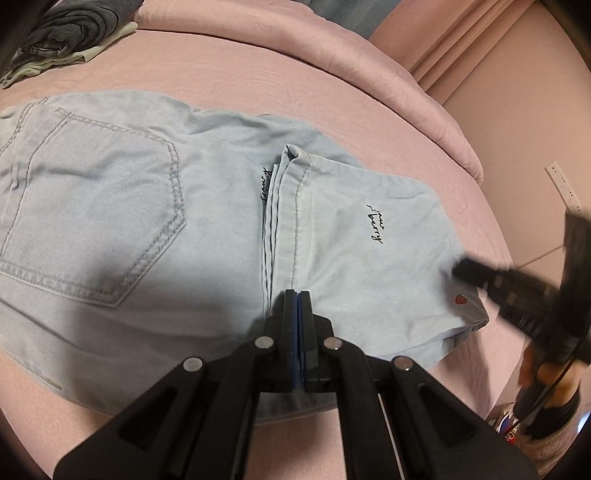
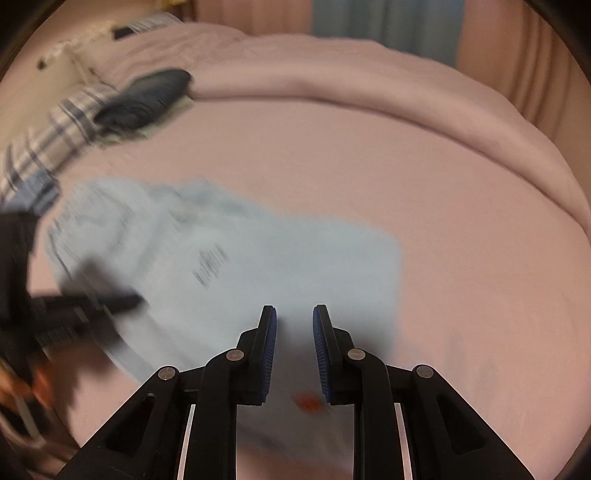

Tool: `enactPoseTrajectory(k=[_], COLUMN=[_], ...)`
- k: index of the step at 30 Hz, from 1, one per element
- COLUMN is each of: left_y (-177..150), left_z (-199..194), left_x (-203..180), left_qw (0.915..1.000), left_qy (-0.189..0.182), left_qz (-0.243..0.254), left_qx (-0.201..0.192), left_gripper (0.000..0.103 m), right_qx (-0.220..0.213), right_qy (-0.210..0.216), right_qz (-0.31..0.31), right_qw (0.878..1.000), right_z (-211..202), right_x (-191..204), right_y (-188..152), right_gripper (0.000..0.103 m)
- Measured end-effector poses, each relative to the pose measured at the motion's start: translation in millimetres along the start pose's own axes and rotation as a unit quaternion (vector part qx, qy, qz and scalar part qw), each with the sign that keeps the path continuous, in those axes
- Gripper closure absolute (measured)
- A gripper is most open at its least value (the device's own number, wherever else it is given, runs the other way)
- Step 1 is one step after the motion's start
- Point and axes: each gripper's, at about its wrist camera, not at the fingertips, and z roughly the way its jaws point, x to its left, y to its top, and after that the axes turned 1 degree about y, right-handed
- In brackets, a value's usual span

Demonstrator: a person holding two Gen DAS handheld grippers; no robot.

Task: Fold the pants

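Note:
Light blue jeans (image 1: 155, 206) lie folded on the pink bed sheet (image 1: 258, 74), back pocket to the left. The leg ends, with black script and a small red mark (image 1: 460, 299), are laid over the seat. My left gripper (image 1: 294, 295) is shut, pads together with nothing visible between them, just above the fold line near the jeans' front edge. In the right wrist view the jeans (image 2: 258, 258) are blurred; my right gripper (image 2: 294, 314) hangs open over their near right corner, with nothing between its fingers. It shows blurred at the right in the left wrist view (image 1: 465, 269).
A pile of dark and pale folded clothes (image 1: 62, 33) sits at the bed's far left. A rolled pink duvet (image 1: 369, 62) runs along the far edge. A plaid pillow (image 2: 55, 136) lies far left. A wall socket (image 1: 563, 182) is past the bed's right edge.

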Motion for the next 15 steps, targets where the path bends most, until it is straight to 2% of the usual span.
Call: enactPoseTrajectory(k=[2,4,8,10,11,12,15], left_y=[2,4,7,7,6,4,0], left_z=[1,2,0,-8,-13,-19,-34], left_x=[1,4,18,27,30,34,43], left_qw=[1.0,1.0,0.9989,0.9981,0.998,0.9979,0.9966], left_qy=[-0.002,-0.008,-0.039,-0.045,-0.04,-0.038,-0.049], left_qz=[0.002,0.001,-0.025,-0.043,-0.048,-0.052,-0.062], left_qx=[0.001,0.001,0.005,0.003,-0.001,-0.006,-0.023], left_gripper=[0.1,0.099,0.1,0.101,0.097,0.088,0.073], right_qx=[0.021,-0.004,0.014,0.013,0.005,-0.011,-0.034], right_qy=[-0.009,0.005,0.036,0.039,0.038,0.049,0.091], right_qz=[0.001,0.005,0.057,0.076,0.074,0.066,0.039], right_qw=[1.0,1.0,0.998,0.996,0.996,0.997,0.994], right_z=[8,4,-8,-12,-17,-21,-21], right_x=[-10,-17,-39,-40,-39,-30,-3], right_y=[-21,-38,-38,-30,-27,-21,-2], right_gripper=[0.081,0.081,0.081,0.08,0.08,0.08,0.08])
